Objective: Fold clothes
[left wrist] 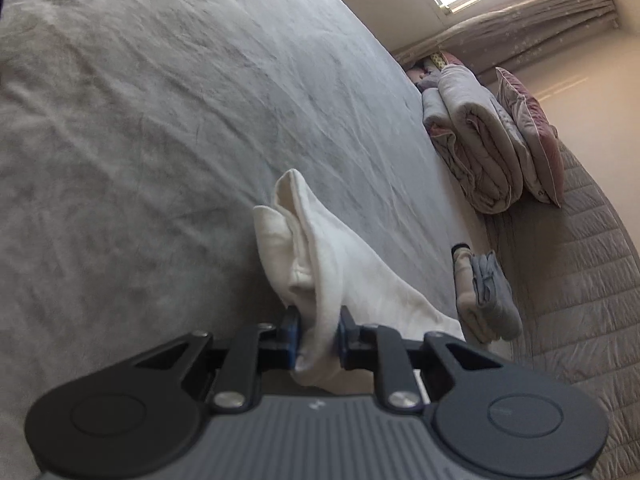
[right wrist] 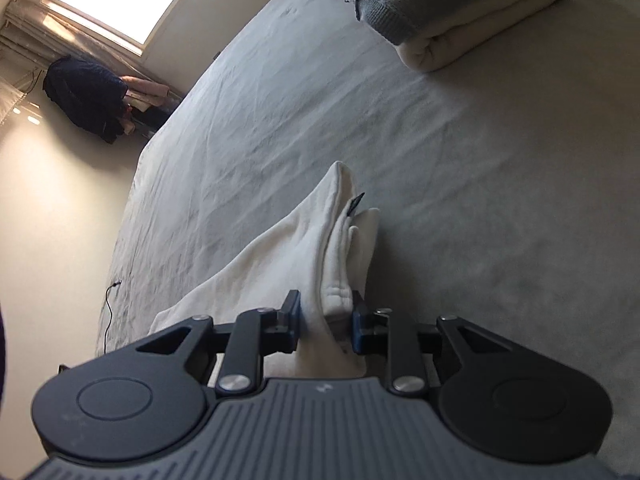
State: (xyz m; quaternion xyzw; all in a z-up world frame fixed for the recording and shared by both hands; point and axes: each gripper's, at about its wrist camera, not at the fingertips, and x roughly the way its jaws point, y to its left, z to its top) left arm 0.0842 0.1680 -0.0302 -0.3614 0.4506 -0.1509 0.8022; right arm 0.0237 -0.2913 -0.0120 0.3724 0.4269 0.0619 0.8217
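Left wrist view: the left gripper [left wrist: 318,334] has its fingers [left wrist: 290,338] pinching a bunched fold of the white garment [left wrist: 316,248], which rises off the grey bed [left wrist: 160,120]. A small folded stack [left wrist: 486,298] sits near the bed's edge; rolled quilts [left wrist: 476,140] and a pink pillow [left wrist: 532,136] lie farther off.

Right wrist view: the right gripper [right wrist: 326,320] likewise pinches the garment's [right wrist: 280,256] thick hem between its fingers [right wrist: 362,326], the cloth trailing left over the bed [right wrist: 440,160]. A grey and cream folded stack [right wrist: 452,12] lies at the top. A black cable [right wrist: 110,304] hangs at the bed's left edge.
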